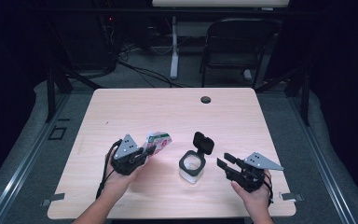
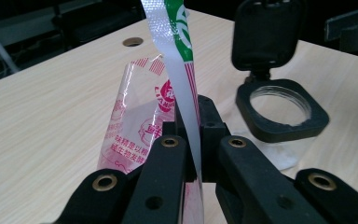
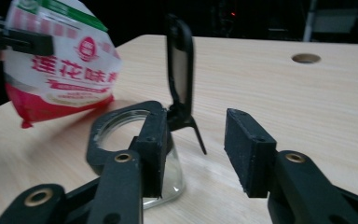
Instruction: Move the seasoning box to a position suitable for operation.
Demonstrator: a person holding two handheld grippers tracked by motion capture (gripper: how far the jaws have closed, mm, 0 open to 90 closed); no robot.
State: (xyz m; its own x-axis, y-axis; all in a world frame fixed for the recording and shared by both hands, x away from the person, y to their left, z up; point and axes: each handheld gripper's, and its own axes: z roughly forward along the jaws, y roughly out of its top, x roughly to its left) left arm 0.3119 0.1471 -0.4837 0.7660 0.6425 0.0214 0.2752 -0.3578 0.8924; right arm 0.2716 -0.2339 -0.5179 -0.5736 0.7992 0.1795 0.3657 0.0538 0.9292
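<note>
- Light wooden table [image 1: 135, 112], with a round cable hole [image 1: 206, 99] near the far edge.
- Black chair [image 1: 235, 44] beyond it, on grey floor.
- White desk leg [image 1: 174, 46] left of that chair.
- Dark cables [image 1: 140, 67] trailing across the floor.

A dark room: grey floor [image 1: 23, 140], black chair [image 1: 235, 46] and cables [image 1: 140, 70] behind the table [image 1: 168, 107].
</note>
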